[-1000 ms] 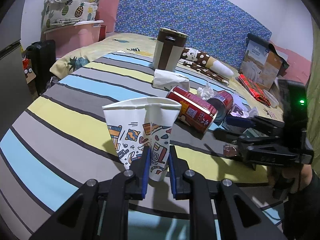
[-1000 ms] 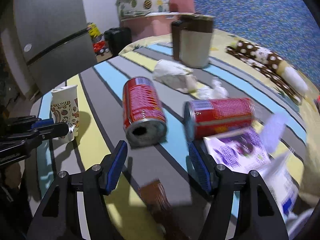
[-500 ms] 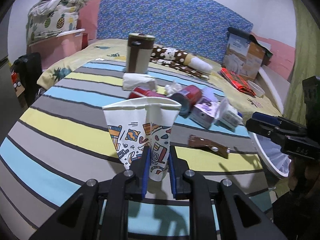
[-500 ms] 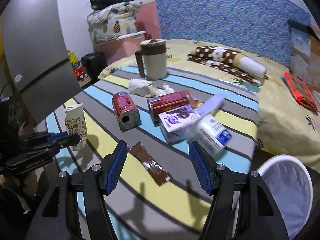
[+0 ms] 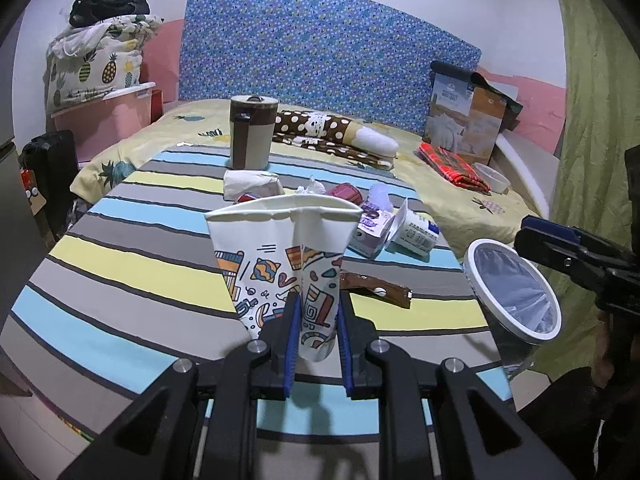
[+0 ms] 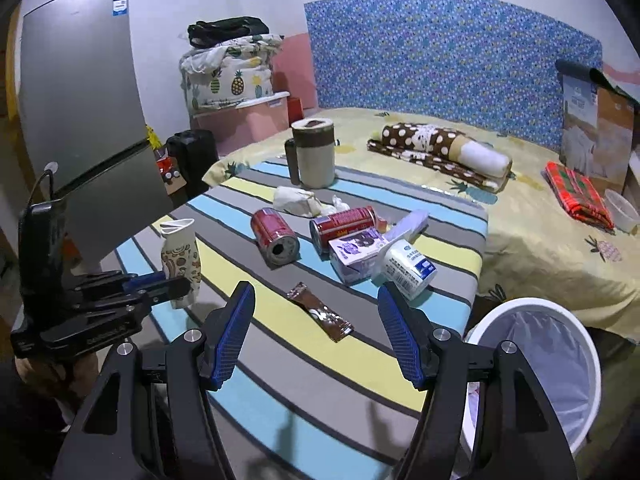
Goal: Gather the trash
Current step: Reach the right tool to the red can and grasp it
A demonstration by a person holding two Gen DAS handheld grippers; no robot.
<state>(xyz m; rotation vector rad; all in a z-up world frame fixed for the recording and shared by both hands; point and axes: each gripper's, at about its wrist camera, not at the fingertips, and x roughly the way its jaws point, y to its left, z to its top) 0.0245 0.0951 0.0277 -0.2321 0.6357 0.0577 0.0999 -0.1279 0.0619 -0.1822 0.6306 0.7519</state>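
Observation:
My left gripper is shut on a crushed patterned paper cup, held above the striped table; the cup also shows in the right wrist view. My right gripper is open and empty, pulled back over the table's near edge. Trash lies on the table: two red cans, a purple carton, a white milk carton, a brown wrapper and crumpled tissue. A white bin with a liner stands beside the table at the right.
A brown and beige jug stands at the table's far edge. Behind is a bed with a polka-dot roll, a red plaid cloth and a box. A grey fridge stands at the left.
Both grippers have pulled back from the trash, so more of the table and the bin show. The left gripper still holds the cup. The right gripper stays open.

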